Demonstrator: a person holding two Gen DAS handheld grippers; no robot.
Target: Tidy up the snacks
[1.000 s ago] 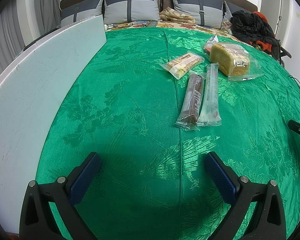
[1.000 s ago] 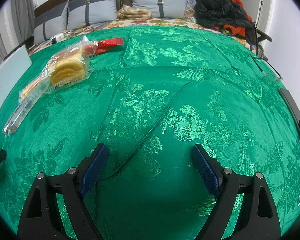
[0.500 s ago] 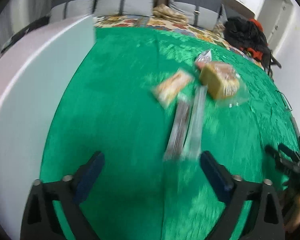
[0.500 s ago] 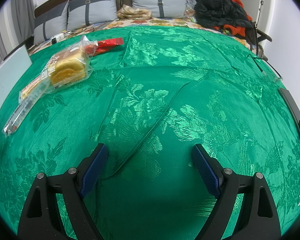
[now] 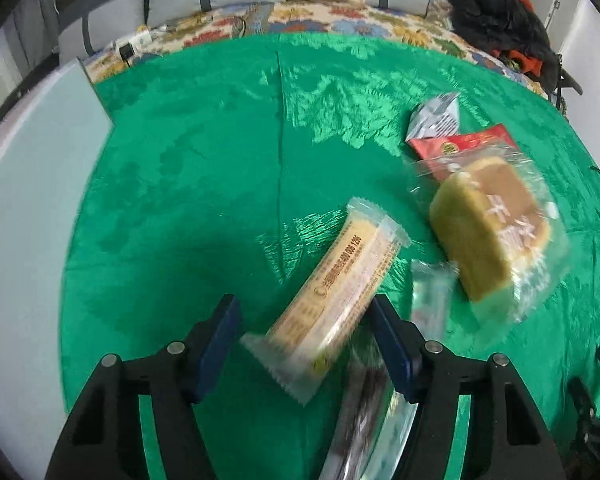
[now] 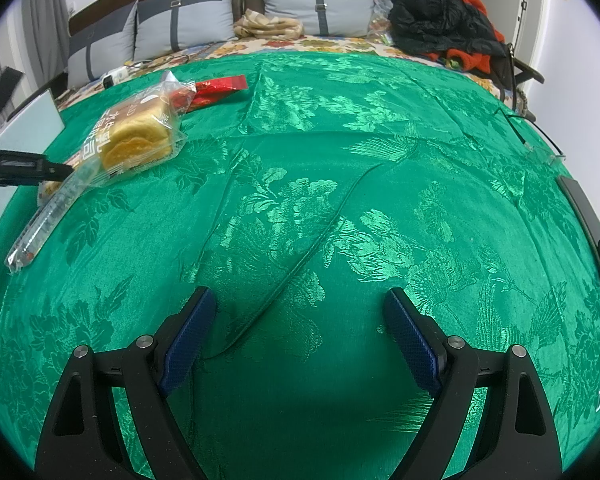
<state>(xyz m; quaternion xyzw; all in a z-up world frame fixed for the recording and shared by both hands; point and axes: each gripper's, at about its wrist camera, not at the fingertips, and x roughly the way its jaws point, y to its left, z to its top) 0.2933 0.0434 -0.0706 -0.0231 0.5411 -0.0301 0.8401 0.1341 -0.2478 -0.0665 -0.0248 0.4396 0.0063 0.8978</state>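
Observation:
My left gripper (image 5: 306,322) is open, its jaws on either side of a tan wrapped cake bar (image 5: 336,284) lying on the green cloth (image 5: 204,184). A bagged sponge cake (image 5: 488,228) lies to the right, with a red packet (image 5: 460,146) and a silver packet (image 5: 436,114) behind it. A dark bar (image 5: 364,416) and a clear stick packet (image 5: 430,296) lie under my right finger. My right gripper (image 6: 296,320) is open and empty over bare cloth; the sponge cake (image 6: 134,136), the red packet (image 6: 220,86) and the clear stick packet (image 6: 46,218) show far left.
A white board (image 5: 24,208) stands along the left edge of the cloth. Grey pillows (image 6: 320,4) and a black and orange jacket (image 6: 444,26) lie at the back. Dark flat devices (image 6: 580,208) lie at the right edge.
My left gripper has moved forward and down over the snacks, so the tan cake bar now lies between its open jaws. My right gripper has not moved.

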